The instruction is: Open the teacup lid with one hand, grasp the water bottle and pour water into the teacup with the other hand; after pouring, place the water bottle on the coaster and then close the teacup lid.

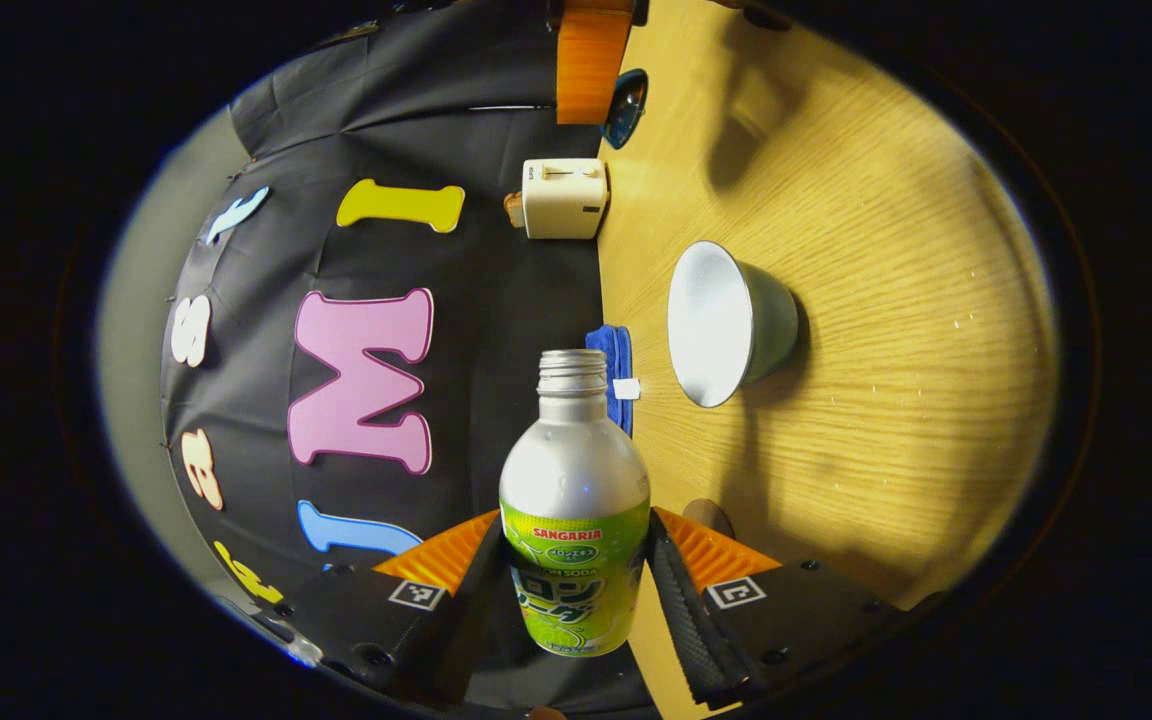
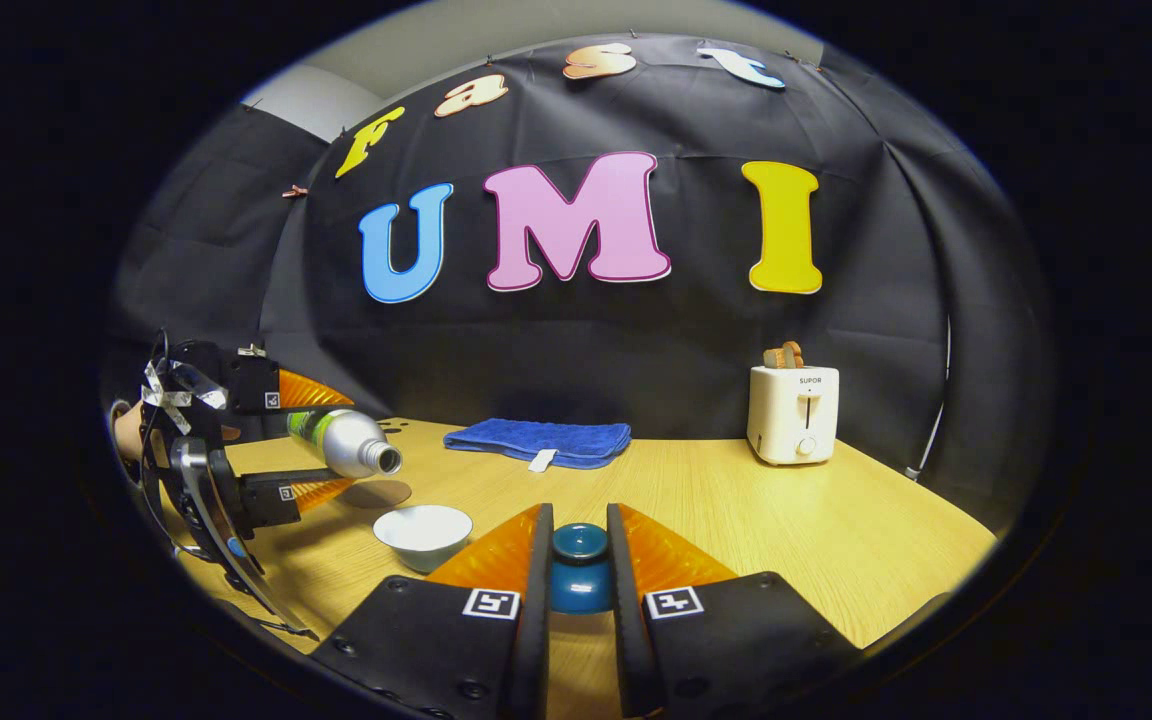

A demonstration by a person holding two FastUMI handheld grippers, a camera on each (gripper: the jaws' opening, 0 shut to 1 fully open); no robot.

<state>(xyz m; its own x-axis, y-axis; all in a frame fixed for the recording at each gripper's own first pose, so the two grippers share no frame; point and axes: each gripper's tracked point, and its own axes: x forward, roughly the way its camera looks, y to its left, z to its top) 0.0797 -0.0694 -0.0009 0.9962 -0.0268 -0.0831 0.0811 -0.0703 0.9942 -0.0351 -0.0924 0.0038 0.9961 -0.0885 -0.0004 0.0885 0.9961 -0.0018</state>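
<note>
Sideways over the desk (image 2: 836, 520), the left gripper (image 1: 576, 590) has its two fingers pressed on the labelled lower body of the water bottle (image 1: 574, 520), one on each side. In the right gripper view the same gripper (image 2: 281, 440) shows near the left edge of the desk, holding the bottle (image 2: 341, 440) nearly level, its uncapped mouth pointing toward the middle of the desk and hanging above and slightly left of the teacup (image 2: 423, 533). The teacup stands open on the desk, pale inside, and no water shows at the bottle's mouth. In the left gripper view the teacup (image 1: 731, 322) appears tipped on its side because that camera is rolled; it sits beyond and to the right of the bottle's neck. The right gripper (image 2: 576, 575) is narrowed around the teacup lid (image 2: 578, 570), a dark blue lid with a round knob on top, both fingers against its sides and held clear of the cup, to the cup's right. At the back edge of the desk a folded blue cloth (image 2: 539, 441) lies against the wall, and a white toaster (image 2: 792, 413) with toast in its slot stands toward the back right corner.
</note>
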